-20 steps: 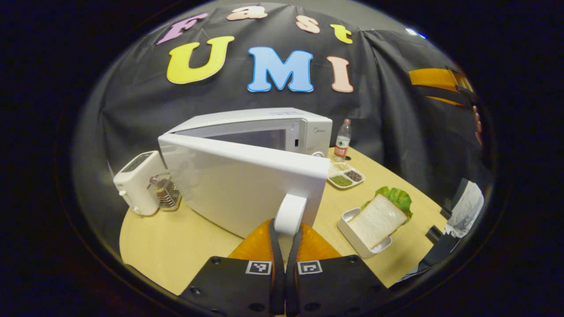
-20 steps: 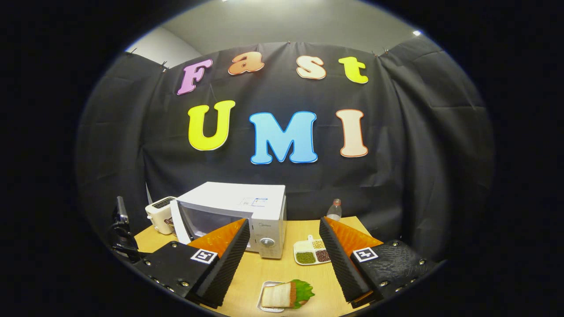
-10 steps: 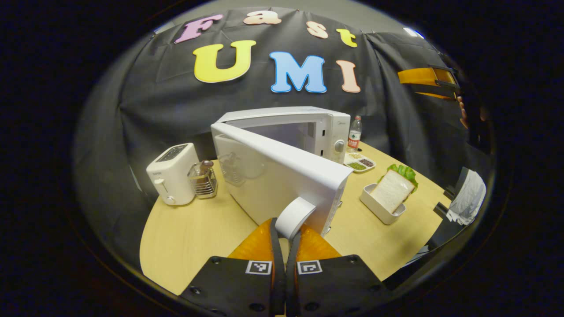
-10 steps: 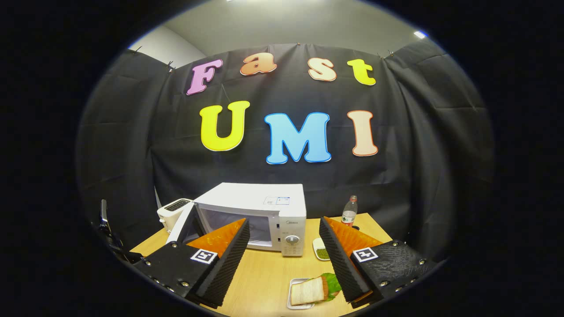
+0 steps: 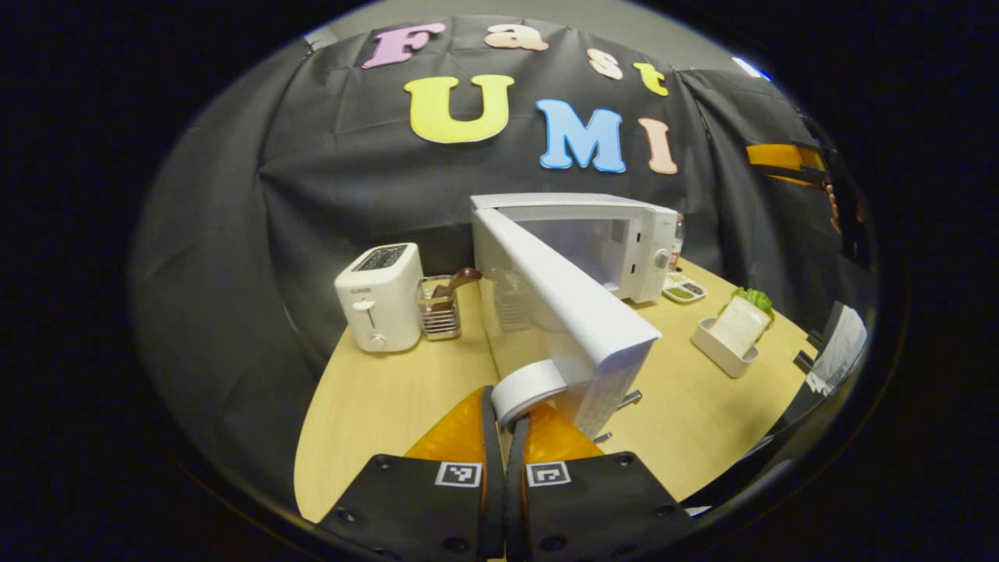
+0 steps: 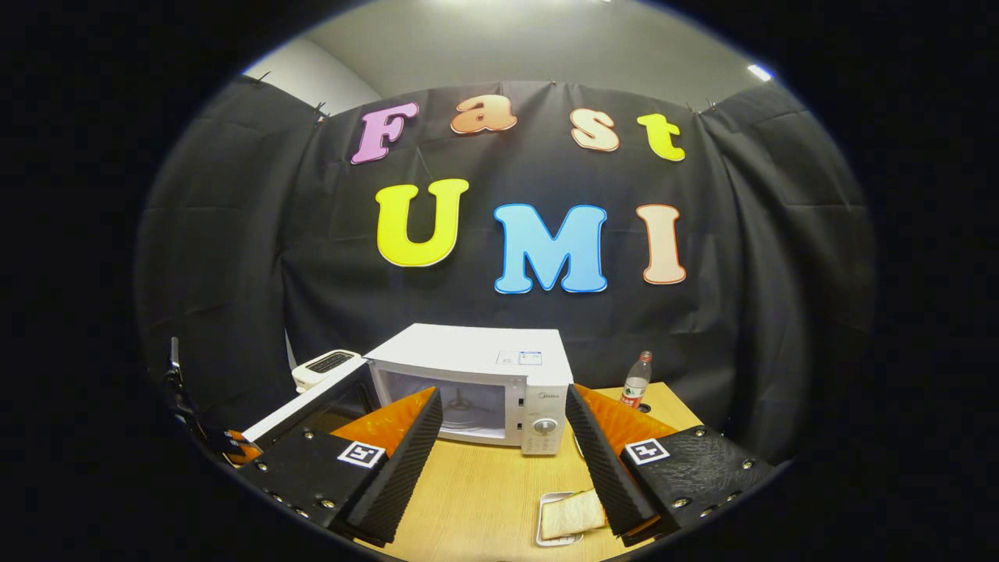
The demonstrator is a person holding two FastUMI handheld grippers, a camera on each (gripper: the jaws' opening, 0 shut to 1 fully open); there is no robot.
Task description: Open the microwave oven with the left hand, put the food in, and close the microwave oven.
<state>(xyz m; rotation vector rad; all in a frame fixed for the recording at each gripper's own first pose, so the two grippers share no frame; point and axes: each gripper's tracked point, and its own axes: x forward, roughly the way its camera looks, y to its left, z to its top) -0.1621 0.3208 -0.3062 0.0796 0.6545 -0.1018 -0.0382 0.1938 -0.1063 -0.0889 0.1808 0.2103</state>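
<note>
White toaster (image 5: 379, 297) stands far to the left of the microwave (image 5: 605, 242) on the wooden table (image 5: 390, 398). Between the toaster and the microwave sits a small wire basket (image 5: 439, 309), just beside the toaster. The microwave door (image 5: 563, 308) is swung wide open and sticks out toward the front of the table. The left gripper (image 5: 506, 414) is clamped on the round white door handle (image 5: 529, 388), with both fingers pressing it. Inside the microwave you can see the pale back wall. To the right of the microwave lies a little tray of beans (image 5: 682, 289), and behind that a bottle (image 6: 637, 380). Farther right of the microwave, nearer the table edge, is the food: a slice of bread (image 5: 737, 325) with green lettuce (image 5: 754, 297) leaning in a white dish (image 5: 722, 355). It is still out on the table, well apart from the microwave.

In the right gripper view, the right gripper (image 6: 506, 460) hangs above the table in front of the microwave, its fingers spread wide with nothing between them. The bread dish sits low, near its right finger (image 6: 605, 460)
</note>
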